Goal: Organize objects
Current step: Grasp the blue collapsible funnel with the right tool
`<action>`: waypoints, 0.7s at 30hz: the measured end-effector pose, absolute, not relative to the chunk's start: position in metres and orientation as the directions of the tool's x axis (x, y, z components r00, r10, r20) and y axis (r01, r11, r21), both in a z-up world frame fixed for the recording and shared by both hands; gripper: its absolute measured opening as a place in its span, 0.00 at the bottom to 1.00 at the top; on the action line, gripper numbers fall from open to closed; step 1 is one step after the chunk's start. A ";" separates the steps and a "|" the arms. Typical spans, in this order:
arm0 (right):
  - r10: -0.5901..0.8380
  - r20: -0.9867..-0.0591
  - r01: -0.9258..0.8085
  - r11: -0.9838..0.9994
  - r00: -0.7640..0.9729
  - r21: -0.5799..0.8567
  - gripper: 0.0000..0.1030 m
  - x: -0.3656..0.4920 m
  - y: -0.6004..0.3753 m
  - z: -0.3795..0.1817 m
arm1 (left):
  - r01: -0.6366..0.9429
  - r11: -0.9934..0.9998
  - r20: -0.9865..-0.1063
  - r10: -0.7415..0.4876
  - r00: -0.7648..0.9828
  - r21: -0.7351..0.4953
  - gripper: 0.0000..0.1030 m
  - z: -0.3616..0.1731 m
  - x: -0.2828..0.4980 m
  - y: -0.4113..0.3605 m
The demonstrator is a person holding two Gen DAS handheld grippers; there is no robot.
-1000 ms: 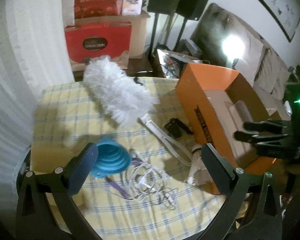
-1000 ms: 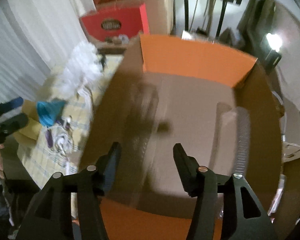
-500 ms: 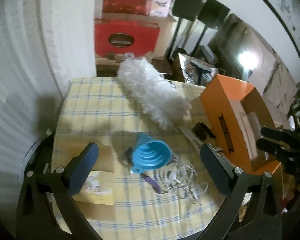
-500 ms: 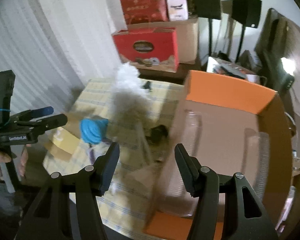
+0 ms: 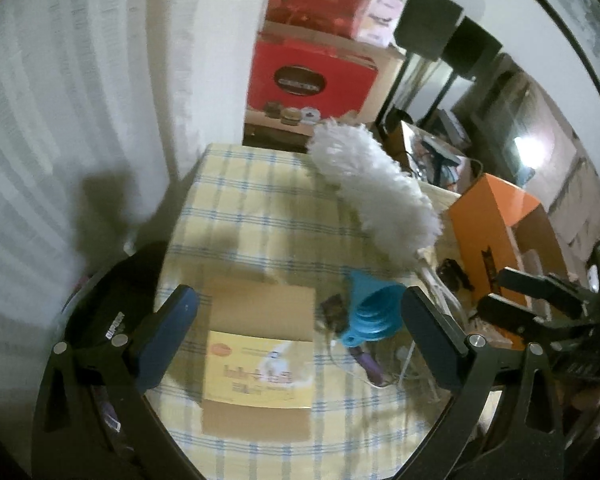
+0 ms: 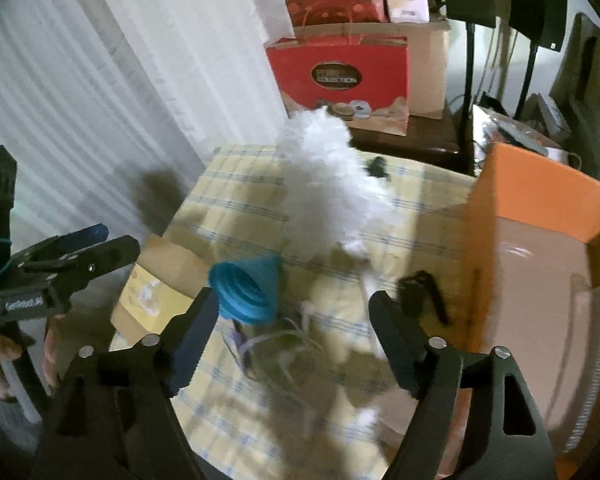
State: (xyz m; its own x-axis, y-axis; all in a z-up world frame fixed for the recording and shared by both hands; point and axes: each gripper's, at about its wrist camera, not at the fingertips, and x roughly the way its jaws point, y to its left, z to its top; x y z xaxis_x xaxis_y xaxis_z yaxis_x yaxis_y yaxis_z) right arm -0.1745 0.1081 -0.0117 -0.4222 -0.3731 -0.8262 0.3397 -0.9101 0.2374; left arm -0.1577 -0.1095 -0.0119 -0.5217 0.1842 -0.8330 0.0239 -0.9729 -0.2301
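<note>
Blue funnel (image 5: 374, 309) beside white duster (image 5: 374, 189)

One white feather duster (image 5: 376, 192) lies across the upper middle of the left wrist view, and one blue collapsible funnel (image 5: 370, 308) sits right of centre. One flat cardboard package (image 5: 258, 364) with a yellow label fills the lower middle. One orange box (image 5: 500, 232) stands at the right edge. One tangle of white cable (image 6: 284, 352) shows low in the right wrist view, one small black clip (image 6: 422, 294) right of centre. Two grippers appear, the left gripper (image 5: 296, 344) and the right gripper (image 6: 292, 340).
</note>
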 end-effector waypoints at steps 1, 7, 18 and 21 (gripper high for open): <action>-0.374 -0.828 0.339 -0.910 -0.418 0.240 0.78 -0.176 0.102 -0.016 | 0.027 -0.974 -0.833 0.179 -0.524 -0.227 0.99 -0.012 -0.157 -0.111; -0.362 -0.837 0.327 -0.915 -0.411 0.235 0.80 -0.182 0.073 -0.040 | 0.047 -0.984 -0.822 0.118 -0.557 -0.173 0.99 -0.011 -0.155 -0.122; -0.312 -0.846 0.326 -0.929 -0.432 0.176 0.83 -0.184 0.041 -0.064 | 0.068 -0.978 -0.827 0.129 -0.548 -0.197 0.99 -0.025 -0.160 -0.139; -0.299 -0.849 0.334 -0.930 -0.436 0.156 0.84 -0.183 0.033 -0.069 | 0.073 -0.976 -0.826 0.133 -0.547 -0.206 0.99 -0.027 -0.159 -0.143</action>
